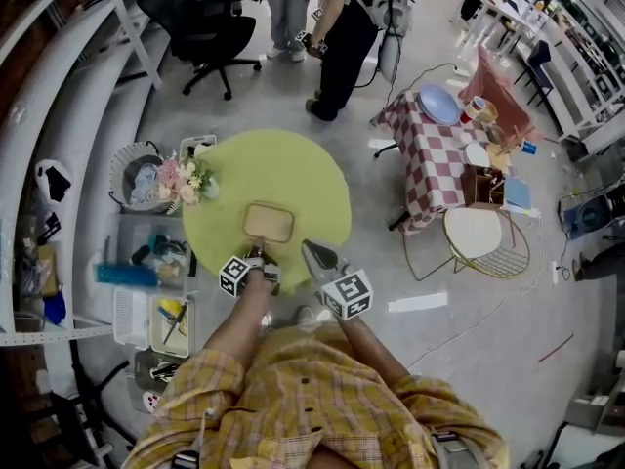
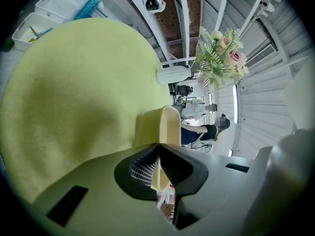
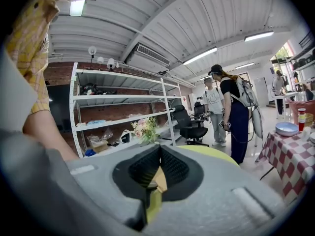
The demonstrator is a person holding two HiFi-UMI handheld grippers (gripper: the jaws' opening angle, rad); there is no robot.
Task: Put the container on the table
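A shallow beige container (image 1: 269, 223) lies over the near middle of the round yellow-green table (image 1: 303, 179); I cannot tell whether it rests on the top. My left gripper (image 1: 258, 253) is at its near edge, shut on the rim. In the left gripper view the thin rim of the container (image 2: 165, 127) runs up from between the closed left gripper (image 2: 158, 147). My right gripper (image 1: 307, 247) hovers just right of the container, apart from it. In the right gripper view the right gripper (image 3: 159, 149) is shut with nothing held.
A vase of pink flowers (image 1: 186, 179) stands at the table's left edge. Floor bins (image 1: 156, 262) and a wire basket (image 1: 137, 169) sit to the left. At the right are a checkered table (image 1: 435, 154) and a wire chair (image 1: 485, 237). People (image 1: 342, 27) stand beyond.
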